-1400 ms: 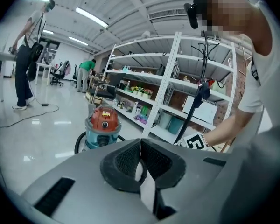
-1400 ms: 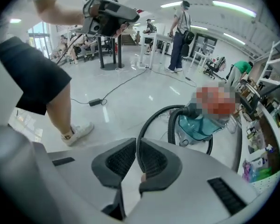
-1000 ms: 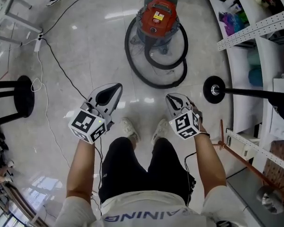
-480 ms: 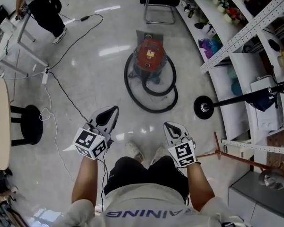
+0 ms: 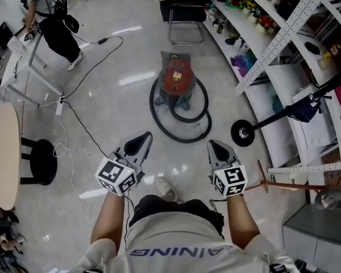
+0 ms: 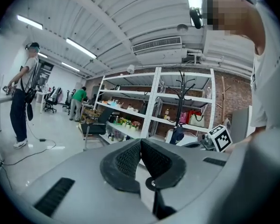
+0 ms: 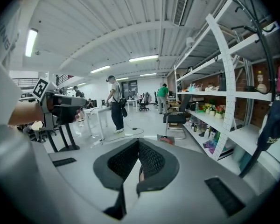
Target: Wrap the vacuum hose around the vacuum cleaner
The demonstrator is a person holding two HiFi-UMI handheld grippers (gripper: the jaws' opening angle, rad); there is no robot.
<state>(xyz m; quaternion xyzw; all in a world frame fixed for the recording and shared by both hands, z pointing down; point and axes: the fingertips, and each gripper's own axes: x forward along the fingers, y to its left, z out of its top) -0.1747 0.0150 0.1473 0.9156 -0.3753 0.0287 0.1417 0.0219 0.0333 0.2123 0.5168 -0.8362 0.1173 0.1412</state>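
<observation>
Hose (image 5: 182, 131) black, coiled in loops round red vacuum cleaner (image 5: 176, 78).

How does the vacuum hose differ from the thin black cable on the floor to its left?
The vacuum hose is thick and coiled in loops around the red vacuum cleaner; the cable is thin and trails loosely across the floor. Both are black.

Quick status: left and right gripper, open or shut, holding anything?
Left gripper: closed, nothing between the jaws.
Right gripper: closed, nothing between the jaws.
</observation>
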